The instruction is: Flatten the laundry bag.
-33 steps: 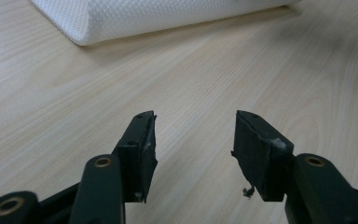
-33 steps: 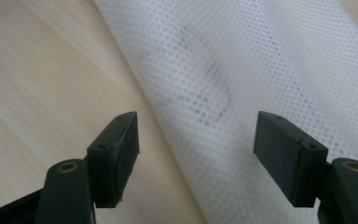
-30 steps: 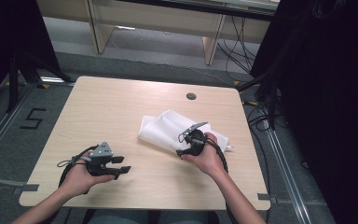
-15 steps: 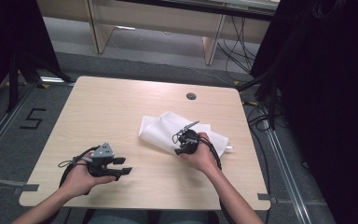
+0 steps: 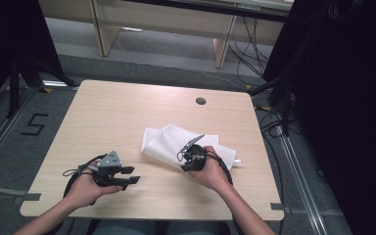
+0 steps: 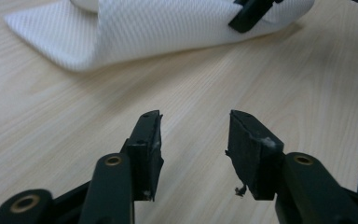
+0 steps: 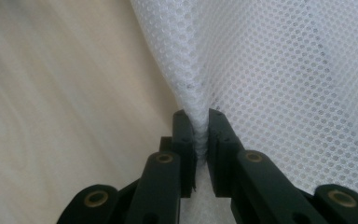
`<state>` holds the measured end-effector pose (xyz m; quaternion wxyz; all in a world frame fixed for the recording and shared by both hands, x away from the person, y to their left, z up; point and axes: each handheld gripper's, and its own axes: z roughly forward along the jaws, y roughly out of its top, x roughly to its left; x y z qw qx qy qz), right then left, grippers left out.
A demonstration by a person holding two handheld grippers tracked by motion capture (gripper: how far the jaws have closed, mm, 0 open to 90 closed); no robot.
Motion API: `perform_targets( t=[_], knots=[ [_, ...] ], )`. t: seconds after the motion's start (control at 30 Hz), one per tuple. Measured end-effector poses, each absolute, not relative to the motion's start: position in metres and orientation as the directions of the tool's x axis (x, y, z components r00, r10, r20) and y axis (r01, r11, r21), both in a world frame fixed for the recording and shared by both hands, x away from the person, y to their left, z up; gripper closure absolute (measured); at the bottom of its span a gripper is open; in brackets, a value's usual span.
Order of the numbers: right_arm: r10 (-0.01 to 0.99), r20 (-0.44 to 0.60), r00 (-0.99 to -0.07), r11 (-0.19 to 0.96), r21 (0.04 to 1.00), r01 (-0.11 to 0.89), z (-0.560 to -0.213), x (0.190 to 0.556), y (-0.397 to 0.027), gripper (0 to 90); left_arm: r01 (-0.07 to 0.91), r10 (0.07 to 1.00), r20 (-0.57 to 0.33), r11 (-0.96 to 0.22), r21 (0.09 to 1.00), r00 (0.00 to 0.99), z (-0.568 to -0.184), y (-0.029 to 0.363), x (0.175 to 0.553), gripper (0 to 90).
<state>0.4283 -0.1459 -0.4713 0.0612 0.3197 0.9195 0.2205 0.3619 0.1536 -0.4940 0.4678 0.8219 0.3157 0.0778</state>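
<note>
High view, pale wood table (image 5: 127, 112), grey floor (image 5: 10, 142)

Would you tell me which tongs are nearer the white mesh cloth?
Right: the right tongs pinch the white mesh cloth; the left tongs sit open, apart, beside it.

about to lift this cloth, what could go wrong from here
The right gripper has just been closing and pinches only a thin fold of the white mesh cloth, so the fold may slip out when pulled. The left gripper, jaws apart over bare table, holds nothing, so the cloth could drag or bunch.
</note>
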Motion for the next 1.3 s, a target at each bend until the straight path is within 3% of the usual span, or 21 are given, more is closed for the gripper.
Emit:
perform_targets(
  t=[0.3,0.47,0.57,0.8,1.0,1.3],
  knots=[
    [0.566,0.069,-0.821,0.728,0.425,0.538,-0.47,0.399,-0.134,82.5,0.419,0.578,-0.145,-0.375,0.827,0.803,-0.488,0.148,0.357,68.6],
    [0.546,0.089,-0.833,0.723,0.453,0.522,-0.46,0.391,-0.134,64.8,0.39,0.541,-0.138,-0.385,0.836,0.83,-0.483,0.135,0.354,75.8],
    [0.553,0.091,-0.828,0.697,0.494,0.52,-0.443,0.388,-0.138,59.8,0.352,0.518,-0.101,-0.414,0.839,0.85,-0.48,0.128,0.355,79.6],
    [0.658,0.046,-0.752,0.609,0.555,0.566,-0.415,0.416,-0.172,57.4,0.341,0.498,-0.093,-0.435,0.834,0.862,-0.471,0.113,0.357,84.5],
    [0.778,0.026,-0.628,0.527,0.515,0.675,-0.437,0.449,-0.2,53.1,0.351,0.502,-0.094,-0.448,0.822,0.86,-0.47,0.102,0.367,82.7],
    [0.779,0.02,-0.626,0.542,0.482,0.689,-0.465,0.477,-0.2,46.5,0.325,0.49,-0.058,-0.482,0.814,0.87,-0.48,0.083,0.383,81.0]
  ],
)
